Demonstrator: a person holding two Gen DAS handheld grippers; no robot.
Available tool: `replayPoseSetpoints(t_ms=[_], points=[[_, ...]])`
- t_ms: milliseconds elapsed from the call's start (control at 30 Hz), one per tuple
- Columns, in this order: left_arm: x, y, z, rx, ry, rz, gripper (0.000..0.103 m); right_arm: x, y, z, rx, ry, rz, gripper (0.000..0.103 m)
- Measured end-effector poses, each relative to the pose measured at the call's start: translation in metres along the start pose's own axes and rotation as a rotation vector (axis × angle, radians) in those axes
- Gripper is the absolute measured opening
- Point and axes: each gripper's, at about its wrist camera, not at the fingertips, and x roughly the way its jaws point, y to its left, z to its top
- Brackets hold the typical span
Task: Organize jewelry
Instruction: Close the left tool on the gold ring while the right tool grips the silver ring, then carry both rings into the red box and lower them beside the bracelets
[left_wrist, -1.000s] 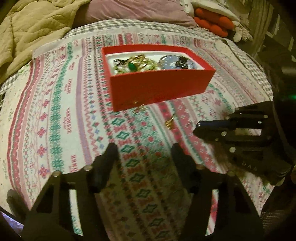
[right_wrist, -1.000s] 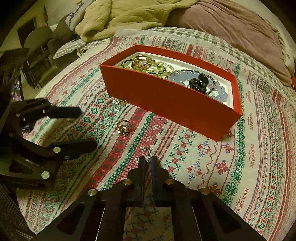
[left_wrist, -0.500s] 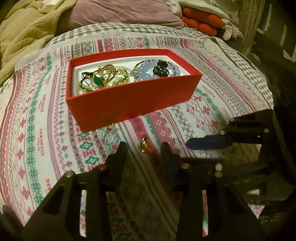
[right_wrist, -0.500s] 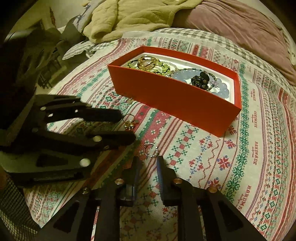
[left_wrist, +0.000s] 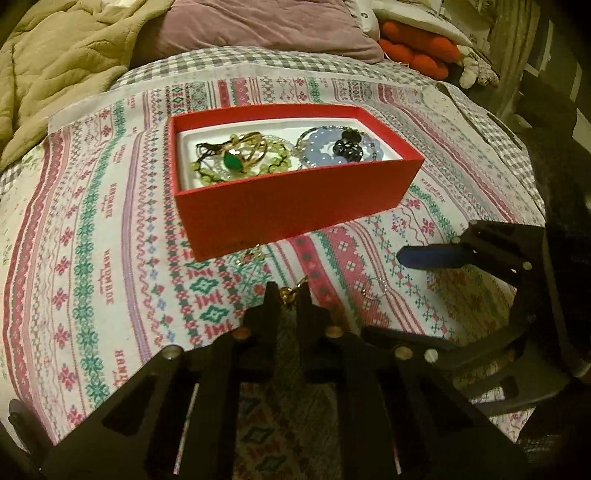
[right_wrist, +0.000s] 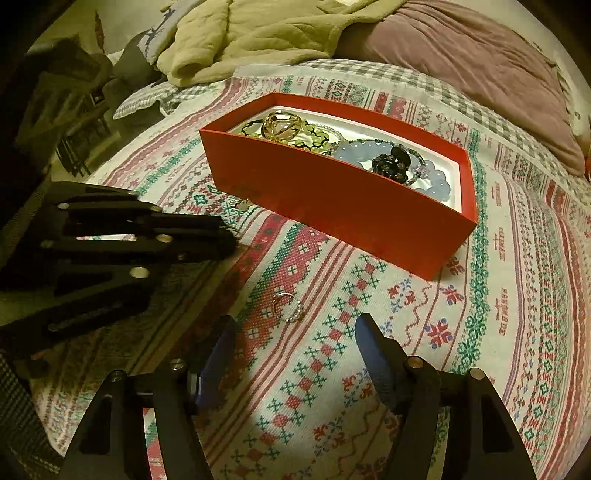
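Observation:
The red box (left_wrist: 295, 199) sits on the patterned cloth with bead bracelets and a green-stone ring inside. My left gripper (left_wrist: 288, 295) is closing, its tips pinching a small gold ring (left_wrist: 290, 292) down on the cloth in front of the box. From the right wrist view the left gripper (right_wrist: 227, 238) shows narrow at the left. My right gripper (right_wrist: 295, 332) is opening with nothing between its fingers. A thin silver ring (right_wrist: 288, 306) lies on the cloth just ahead of its gap. The silver ring (left_wrist: 376, 291) also shows beside a blue-padded right finger (left_wrist: 424, 256).
A small gold piece (left_wrist: 251, 253) lies against the box's front wall. The cloth (right_wrist: 480, 332) covers a bed, with a tan blanket (left_wrist: 55, 74) and a mauve pillow (right_wrist: 480, 66) behind the box. Orange cushions (left_wrist: 417, 51) sit far right. Chairs (right_wrist: 55, 110) stand left of the bed.
My left gripper moved in over the gold ring and narrowed its jaws around it. My right gripper went from shut to wide, leaving the silver ring lying on the cloth.

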Motion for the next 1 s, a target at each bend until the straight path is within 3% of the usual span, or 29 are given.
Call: replayPoseSetpoints(t_ms=[133,233,300,367,533,1000], points=[[-0.001,0.005,-0.003,-0.016,0.017,0.014,0.011,0.003,0.002,0.005,-0.001,-0.006,-0.017,0.054],[-0.001,0.007,-0.004,-0.027,0.025,0.017,0.011,0.005,0.003,0.008,-0.004,-0.008,-0.031,0.037],[-0.002,0.008,-0.004,-0.029,0.027,0.018,0.011,0.006,0.005,0.01,-0.012,-0.006,-0.029,0.016],[-0.003,0.009,-0.005,-0.036,0.03,0.017,0.011,0.006,0.008,0.01,-0.024,-0.003,-0.035,0.011],[-0.007,0.012,-0.005,-0.057,0.037,0.012,0.011,0.003,0.006,0.011,-0.01,0.001,-0.025,0.006],[-0.023,0.015,0.003,-0.089,0.011,-0.015,0.011,-0.033,-0.02,0.012,0.098,-0.059,0.019,0.005]])
